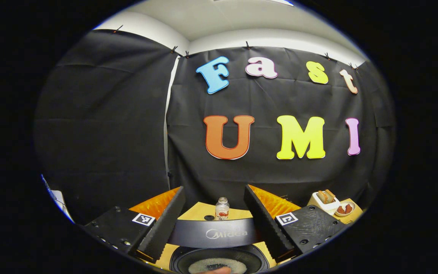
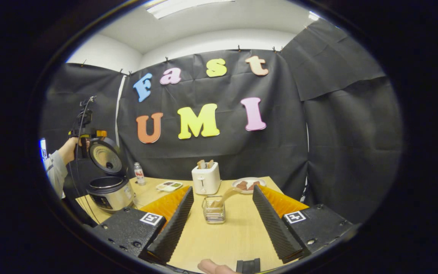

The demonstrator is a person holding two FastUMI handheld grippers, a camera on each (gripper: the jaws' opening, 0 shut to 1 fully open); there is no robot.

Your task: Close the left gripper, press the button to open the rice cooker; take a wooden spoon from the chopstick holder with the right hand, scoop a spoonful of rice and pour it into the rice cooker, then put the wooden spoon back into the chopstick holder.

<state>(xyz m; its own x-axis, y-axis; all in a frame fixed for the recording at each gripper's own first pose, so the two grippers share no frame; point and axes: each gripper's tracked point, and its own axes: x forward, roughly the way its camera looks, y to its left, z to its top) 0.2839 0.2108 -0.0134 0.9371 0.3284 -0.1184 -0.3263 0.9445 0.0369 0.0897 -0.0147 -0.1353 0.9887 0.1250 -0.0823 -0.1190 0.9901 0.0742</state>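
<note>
Rice cooker [image 2: 110, 188]: stands at the near left corner of the wooden table [image 2: 234, 232] in the right gripper view, lid [image 2: 105, 156] swung up and standing open behind the pot; in the left gripper view it lies directly below the camera, the raised lid's edge across the frame and the dark inner pot [image 1: 219, 260] under it with a pale patch at its bottom.
Wooden spoon [image 2: 224, 196]: rests in the chopstick holder, leaning to the right, its pale end sticking up and out over the rim.
Chopstick holder [image 2: 213, 211]: a small wire basket standing on the table, straight ahead between the right gripper's fingers but farther off, apart from them.
Right gripper [image 2: 219, 228]: fingers spread wide, nothing between them, held low over the table and pointed at the holder.
Left gripper [image 1: 213, 224]: fingers spread apart, nothing gripped, hovering above the open cooker; in the right gripper view it is up by the lid's top edge, held by a hand [image 2: 69, 150] in a grey sleeve.
Small bottle [image 2: 139, 174]: upright behind the cooker, near the wall.
Toaster [image 2: 205, 179]: white, toward the back of the table, slices poking out of its top.
Plate [image 2: 247, 183]: just right of the toaster, with brownish food on it.
Flat tray [image 2: 169, 186]: between bottle and toaster.
</note>
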